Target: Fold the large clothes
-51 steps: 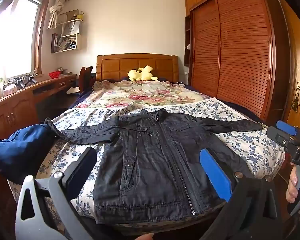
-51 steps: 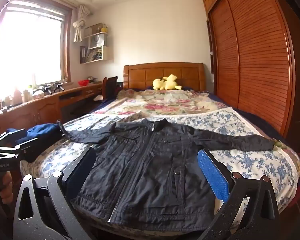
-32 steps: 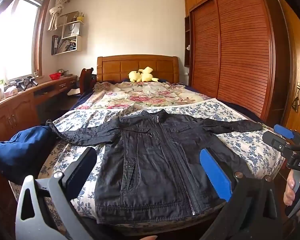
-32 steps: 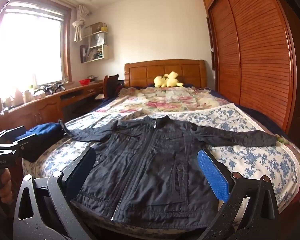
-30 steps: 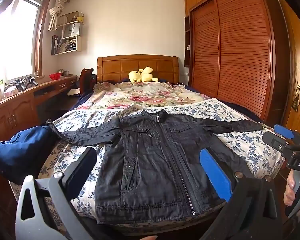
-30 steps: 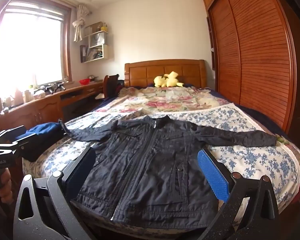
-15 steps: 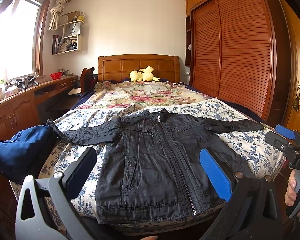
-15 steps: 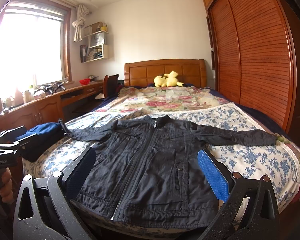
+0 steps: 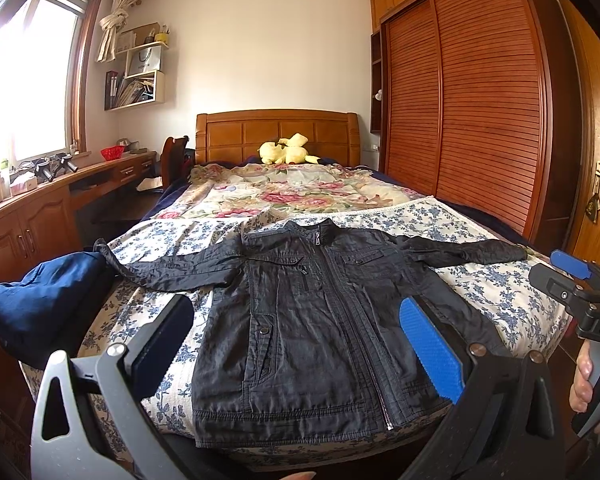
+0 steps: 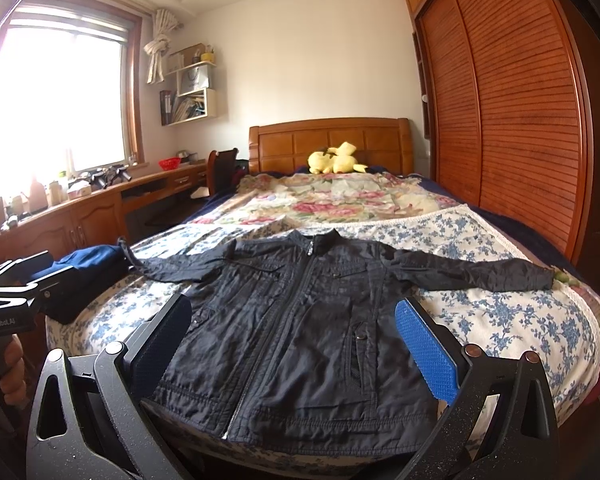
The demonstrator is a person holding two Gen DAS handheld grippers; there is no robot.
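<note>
Across the bed's [image 9: 500,292] foot lies the black jacket [image 9: 320,320], sleeves spread crosswise, hem nearest both released grippers: left gripper [image 9: 296,344] nearer one sleeve, right gripper [image 10: 292,344] the other.

both wrist views at bed [image 9: 500,292] foot, facing headboard [image 10: 332,140], sharing jacket [image 9: 312,320]

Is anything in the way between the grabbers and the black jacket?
Nothing visible. The black jacket lies spread flat on the bed, and both the left hand-held gripper and right hand-held gripper hover open just before its hem.
</note>
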